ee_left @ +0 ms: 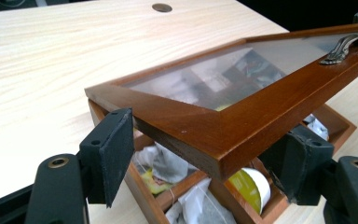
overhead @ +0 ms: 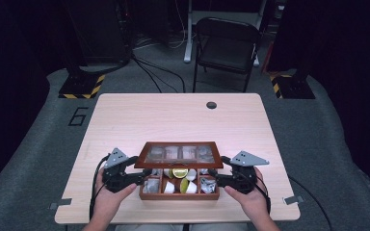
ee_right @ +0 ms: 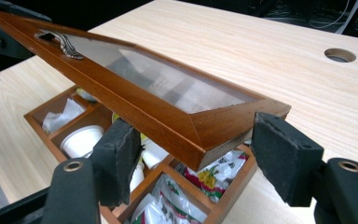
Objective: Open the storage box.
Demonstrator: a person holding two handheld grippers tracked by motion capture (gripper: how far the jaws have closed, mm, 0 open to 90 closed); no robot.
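Lifting a glass-paned wooden lid (overhead: pixel 179 154) off a compartmented tea box (overhead: pixel 180 194), a person works one gripper at each front corner. Left gripper (overhead: pixel 138 177) and right gripper (overhead: pixel 218 177) both stand with jaws apart, straddling the lid's corners without clamping, propping it tilted above the box near the tabletop's (overhead: pixel 173 115) front edge.

Beyond the grippers: pale wooden table (overhead: pixel 173 115), grey carpet (overhead: pixel 38 159) marked 6 (overhead: pixel 78 116), 1 black folding chair (overhead: pixel 226 45), dark curtains (overhead: pixel 9 57), cables (overhead: pixel 149 72).
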